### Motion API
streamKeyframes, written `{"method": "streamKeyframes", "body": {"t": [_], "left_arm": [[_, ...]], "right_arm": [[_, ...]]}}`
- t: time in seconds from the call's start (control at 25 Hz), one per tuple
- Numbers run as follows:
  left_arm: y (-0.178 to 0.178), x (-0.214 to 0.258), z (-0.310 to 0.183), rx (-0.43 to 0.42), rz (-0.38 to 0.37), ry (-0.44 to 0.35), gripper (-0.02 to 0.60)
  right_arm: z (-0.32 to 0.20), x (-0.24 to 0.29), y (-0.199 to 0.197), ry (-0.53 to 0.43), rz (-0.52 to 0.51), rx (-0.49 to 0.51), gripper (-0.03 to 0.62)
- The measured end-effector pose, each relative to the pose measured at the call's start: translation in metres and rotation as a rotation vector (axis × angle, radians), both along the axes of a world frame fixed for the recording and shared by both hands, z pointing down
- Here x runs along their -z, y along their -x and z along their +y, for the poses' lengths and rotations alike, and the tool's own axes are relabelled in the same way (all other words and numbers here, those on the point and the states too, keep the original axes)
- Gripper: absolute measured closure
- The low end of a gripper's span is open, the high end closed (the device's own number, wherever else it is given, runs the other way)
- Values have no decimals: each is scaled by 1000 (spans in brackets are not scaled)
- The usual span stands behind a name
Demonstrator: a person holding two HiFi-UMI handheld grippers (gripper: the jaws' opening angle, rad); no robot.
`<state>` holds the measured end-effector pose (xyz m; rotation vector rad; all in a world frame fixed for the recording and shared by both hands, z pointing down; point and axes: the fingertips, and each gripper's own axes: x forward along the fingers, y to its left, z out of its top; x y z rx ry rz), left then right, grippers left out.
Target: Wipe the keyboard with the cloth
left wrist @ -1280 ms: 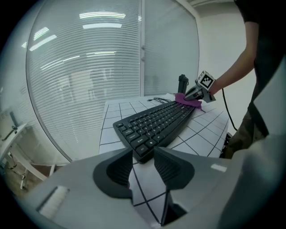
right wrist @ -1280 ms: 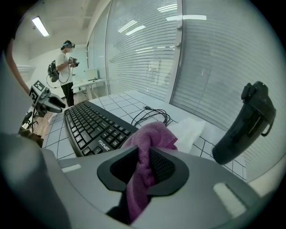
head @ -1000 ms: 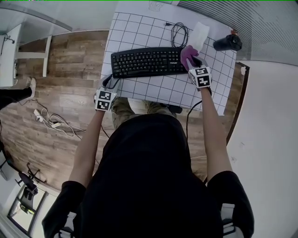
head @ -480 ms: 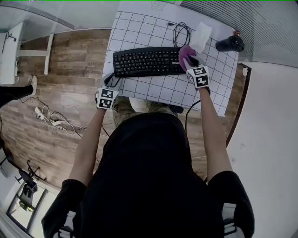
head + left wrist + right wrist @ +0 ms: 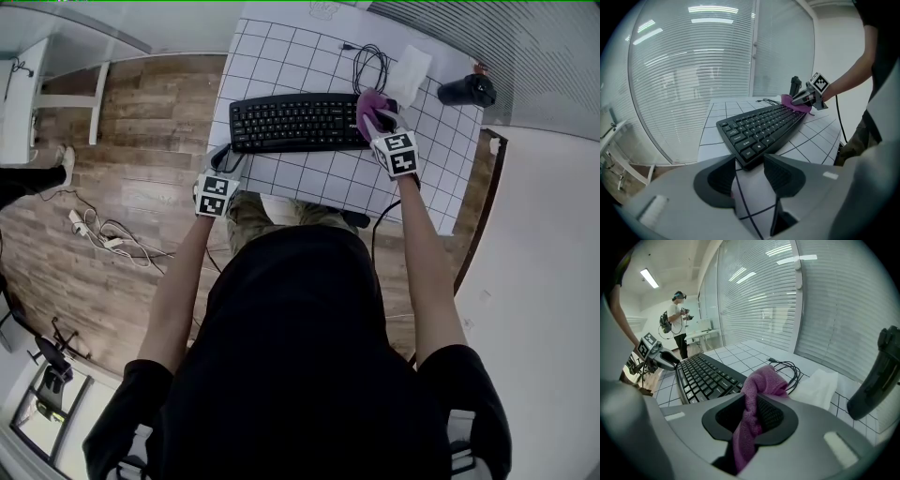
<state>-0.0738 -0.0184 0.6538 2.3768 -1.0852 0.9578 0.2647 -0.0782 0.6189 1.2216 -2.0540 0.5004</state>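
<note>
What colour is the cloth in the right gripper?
Magenta cloth, clearest in the right gripper view.

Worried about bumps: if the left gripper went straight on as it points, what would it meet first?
Likely the keyboard, its near end just past the open fingers; possibly the gridded mat first, depth unclear.
</note>
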Motion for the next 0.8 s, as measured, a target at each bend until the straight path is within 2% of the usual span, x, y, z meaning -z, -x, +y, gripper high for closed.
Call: {"method": "streamKeyframes", "body": {"t": [0.8], "left_arm": [[-2, -4, 3, -36, -2, 42, 402]], "right_arm": [[-6, 1, 31, -1, -28, 22, 505]]}}
